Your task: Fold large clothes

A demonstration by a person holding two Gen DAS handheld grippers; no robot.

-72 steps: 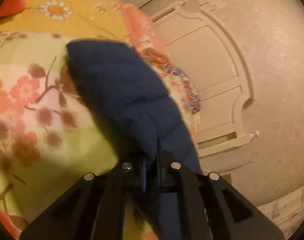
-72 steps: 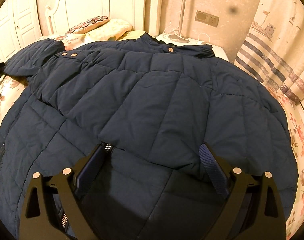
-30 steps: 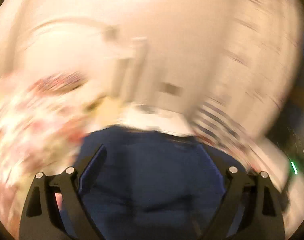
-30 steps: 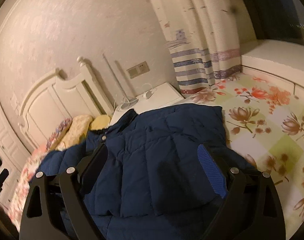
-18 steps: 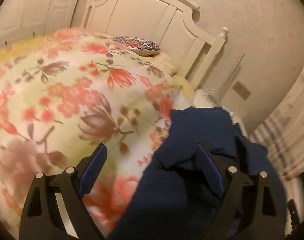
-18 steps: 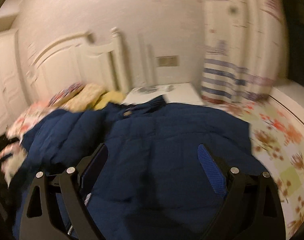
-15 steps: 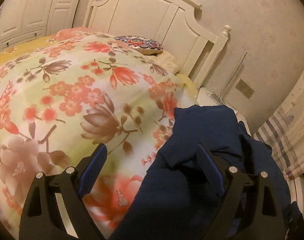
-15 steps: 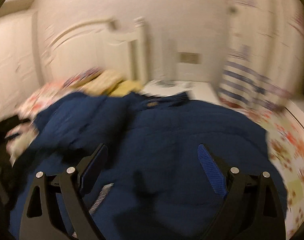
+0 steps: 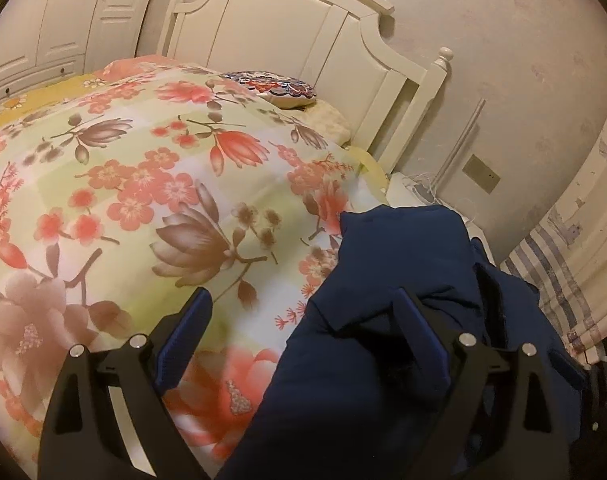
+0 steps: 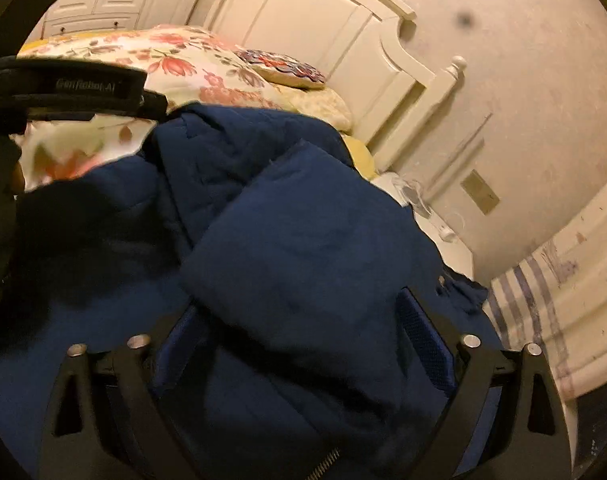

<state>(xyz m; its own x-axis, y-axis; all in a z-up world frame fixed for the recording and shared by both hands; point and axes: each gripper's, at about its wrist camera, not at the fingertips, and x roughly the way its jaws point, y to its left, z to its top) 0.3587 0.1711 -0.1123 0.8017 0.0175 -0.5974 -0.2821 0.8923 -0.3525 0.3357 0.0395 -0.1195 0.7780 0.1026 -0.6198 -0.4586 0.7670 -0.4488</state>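
A navy quilted jacket [image 9: 363, 400] lies bunched on a bed with a floral quilt [image 9: 143, 200]. My left gripper [image 9: 303, 320] hangs open over the jacket's left edge, its left finger above the quilt and its right finger over a raised fold. In the right wrist view the jacket [image 10: 303, 240] fills the foreground, with a thick folded layer on top. My right gripper [image 10: 299, 332] straddles that fold and its jaws are closing. The fold lies between them, but the pads do not visibly press it. A zipper [image 10: 327, 460] shows near the bottom edge.
A white headboard [image 9: 303, 40] and a patterned pillow [image 9: 271, 86] stand at the bed's far end. A white nightstand [image 9: 415, 192] with cables and a striped curtain [image 9: 563, 260] are on the right. White wardrobe doors [image 9: 63, 20] are far left. A labelled black strap [image 10: 63, 84] crosses the right view's upper left.
My left gripper, earlier shut on a jacket sleeve, now stands open and has settled over the jacket's left edge. The right view has swung left and rolled, ending over the folded layer.
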